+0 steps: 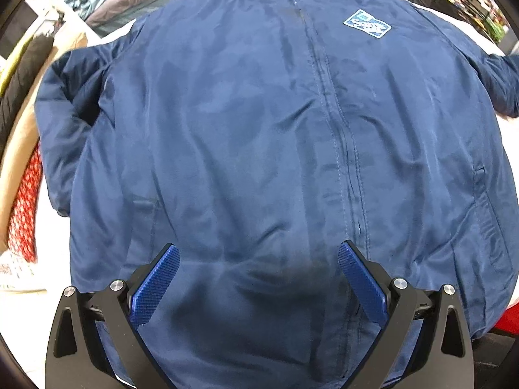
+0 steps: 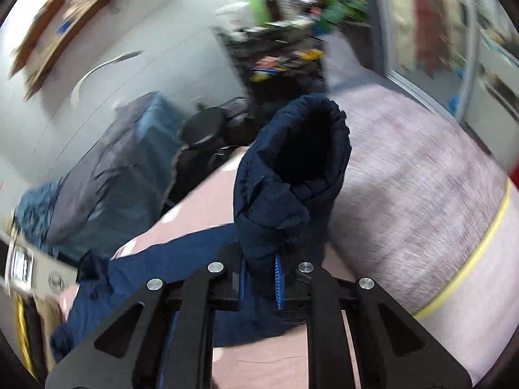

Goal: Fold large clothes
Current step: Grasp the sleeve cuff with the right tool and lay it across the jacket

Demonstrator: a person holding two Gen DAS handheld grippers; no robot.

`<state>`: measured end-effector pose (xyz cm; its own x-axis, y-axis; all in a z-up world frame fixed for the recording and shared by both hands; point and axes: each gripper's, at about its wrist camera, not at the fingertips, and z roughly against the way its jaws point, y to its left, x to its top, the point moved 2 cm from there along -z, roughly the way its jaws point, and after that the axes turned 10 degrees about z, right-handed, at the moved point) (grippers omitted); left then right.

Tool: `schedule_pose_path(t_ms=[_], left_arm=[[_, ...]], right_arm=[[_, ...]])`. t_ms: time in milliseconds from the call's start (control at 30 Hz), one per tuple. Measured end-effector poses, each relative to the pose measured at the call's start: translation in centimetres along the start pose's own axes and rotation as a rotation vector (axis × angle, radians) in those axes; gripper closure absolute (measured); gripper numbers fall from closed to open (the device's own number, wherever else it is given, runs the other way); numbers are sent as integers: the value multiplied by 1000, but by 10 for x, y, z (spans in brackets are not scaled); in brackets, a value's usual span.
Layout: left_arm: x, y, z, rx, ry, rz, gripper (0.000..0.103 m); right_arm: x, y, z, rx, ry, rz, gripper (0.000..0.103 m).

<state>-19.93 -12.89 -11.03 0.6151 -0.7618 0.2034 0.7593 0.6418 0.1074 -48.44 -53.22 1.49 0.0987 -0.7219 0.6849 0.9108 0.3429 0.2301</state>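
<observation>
A large navy blue jacket (image 1: 246, 136) lies flat, front up and zipped, with a light blue chest patch (image 1: 367, 24). Its collar is at the far end and its hem is near me. My left gripper (image 1: 259, 254) hovers open above the lower front of the jacket, its blue pads (image 1: 155, 287) wide apart and empty. My right gripper (image 2: 261, 278) is shut on the jacket's sleeve (image 2: 285, 181) near the cuff and holds it lifted, the dark cuff opening standing up in front of the camera. The right wrist view is blurred by motion.
The jacket rests on a pink and white covered surface (image 2: 269, 366). Other clothes (image 1: 107, 0) are piled beyond the collar. A red patterned cloth (image 1: 24, 207) and brown cardboard (image 1: 19, 142) lie at the left. A grey mat with a yellow stripe (image 2: 421, 194) lies to the right.
</observation>
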Motion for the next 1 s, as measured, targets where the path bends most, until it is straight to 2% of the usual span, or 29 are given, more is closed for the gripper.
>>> schedule_pose_path(t_ms=[100,200,367,500,567,700,800,867,933,1000], left_arm=[[1,1,3,-19,-12,-3,7],[3,6,8,-21,-29,-1,7],[-3,28,11,-3,-46,29,7],[-11,50,10,-9,-33,94,7],[-14,65,8,-4,-24,122,7],[-23,85,4,9,-10,160,7],[-28,99,-3,3,13,185,7],[-28,107,-6,-2,22,198,7],[-27,112,-8,-9,24,206,7],[-25,116,-11,-21,27,211,7]], right_arm=[[8,92,-6,98,3,158,89],[2,186,-20,233,37,287,89],[-38,333,-42,441,141,407,89],[-71,422,-55,537,205,455,89],[-93,461,-63,546,234,495,89],[-139,508,-79,515,307,535,89],[-162,531,-103,435,327,607,89],[-177,539,-120,393,375,648,85],[-192,540,-134,361,436,687,73],[-204,539,-137,345,458,715,53]])
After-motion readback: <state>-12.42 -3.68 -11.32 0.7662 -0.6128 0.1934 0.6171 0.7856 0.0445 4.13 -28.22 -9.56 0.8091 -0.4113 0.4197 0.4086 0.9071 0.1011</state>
